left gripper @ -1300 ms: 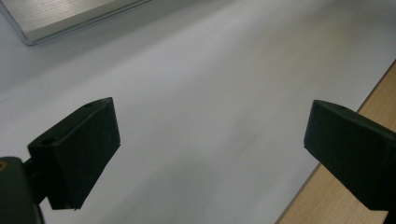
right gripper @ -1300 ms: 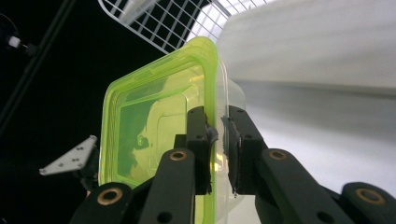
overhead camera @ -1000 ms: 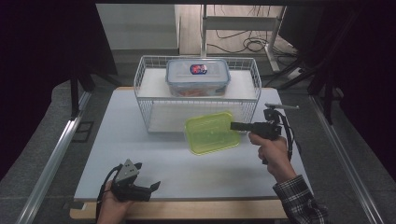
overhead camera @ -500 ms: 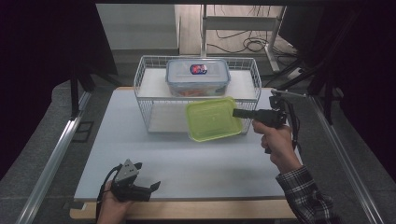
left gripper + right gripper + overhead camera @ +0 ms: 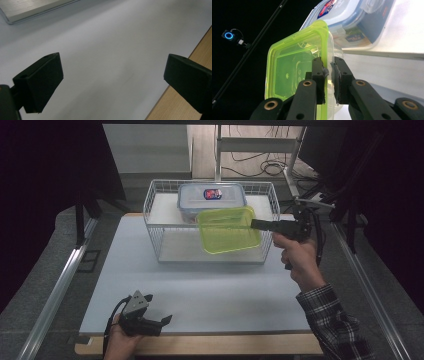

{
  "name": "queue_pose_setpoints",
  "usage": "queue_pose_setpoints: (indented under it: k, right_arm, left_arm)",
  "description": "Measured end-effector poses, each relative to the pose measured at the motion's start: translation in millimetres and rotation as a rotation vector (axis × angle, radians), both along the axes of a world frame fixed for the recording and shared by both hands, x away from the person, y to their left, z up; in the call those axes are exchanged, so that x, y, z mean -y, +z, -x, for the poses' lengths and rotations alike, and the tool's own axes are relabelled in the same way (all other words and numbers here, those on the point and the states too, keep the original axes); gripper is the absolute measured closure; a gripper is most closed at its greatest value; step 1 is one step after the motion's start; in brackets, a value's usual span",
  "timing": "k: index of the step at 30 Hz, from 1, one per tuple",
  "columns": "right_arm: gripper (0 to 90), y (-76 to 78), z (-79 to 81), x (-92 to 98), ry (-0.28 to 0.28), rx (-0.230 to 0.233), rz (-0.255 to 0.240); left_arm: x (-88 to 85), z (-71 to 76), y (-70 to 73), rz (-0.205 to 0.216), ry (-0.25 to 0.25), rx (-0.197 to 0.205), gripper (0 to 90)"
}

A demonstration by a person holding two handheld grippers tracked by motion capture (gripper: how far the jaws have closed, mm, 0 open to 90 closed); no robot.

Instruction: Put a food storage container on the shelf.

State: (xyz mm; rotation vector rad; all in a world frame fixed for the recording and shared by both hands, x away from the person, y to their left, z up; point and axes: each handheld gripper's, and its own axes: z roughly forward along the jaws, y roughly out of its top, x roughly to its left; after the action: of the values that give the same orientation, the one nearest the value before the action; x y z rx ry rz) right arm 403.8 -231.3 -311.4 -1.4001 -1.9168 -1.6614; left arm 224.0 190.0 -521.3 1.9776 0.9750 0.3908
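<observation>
a wire basket (image 5: 161,227) stands at the far middle of the table (image 5: 210,295), and a lidded storage container (image 5: 212,200) sits on its upper shelf. just in front of that container, over the basket's right half, a lidded food box (image 5: 229,230) is held up off the table, clamped at its right edge by the right gripper (image 5: 256,224). the left gripper (image 5: 162,320) rests at the table's near left edge, well apart from the basket.

Left gripper (image 5: 162,320): black body, grey triangular top plate, black cable.
Right gripper (image 5: 327,72): black linkage arms, brass-coloured pivot pins.
Sleeve (image 5: 335,322): dark plaid.
</observation>
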Motion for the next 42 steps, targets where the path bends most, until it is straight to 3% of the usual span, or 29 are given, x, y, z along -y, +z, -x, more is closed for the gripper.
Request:
queue_pose_setpoints:
  k: [6, 19, 31, 42]
  right_arm:
    - [80.5, 7.8, -6.4, -4.3, -0.017, -0.014, -0.026]
    - [80.5, 32.1, -21.5, -14.1, -0.059, 0.008, -0.04]
    - [80.5, 59.6, -46.9, -31.6, -0.153, 0.052, -0.01]
    - [80.4, 60.4, -69.3, -52.9, -0.212, 0.064, 0.063]
  left_arm:
    - [0.2, 0.1, 0.0, -0.001, -0.002, 0.0, 2.4]
    - [-0.1, 0.0, 0.0, 0.001, -0.003, -0.001, 2.4]
    - [-0.5, 0.3, 0.7, 0.006, -0.006, 0.001, 2.4]
    - [-0.5, 0.3, 0.6, 0.012, -0.011, -0.001, 2.4]
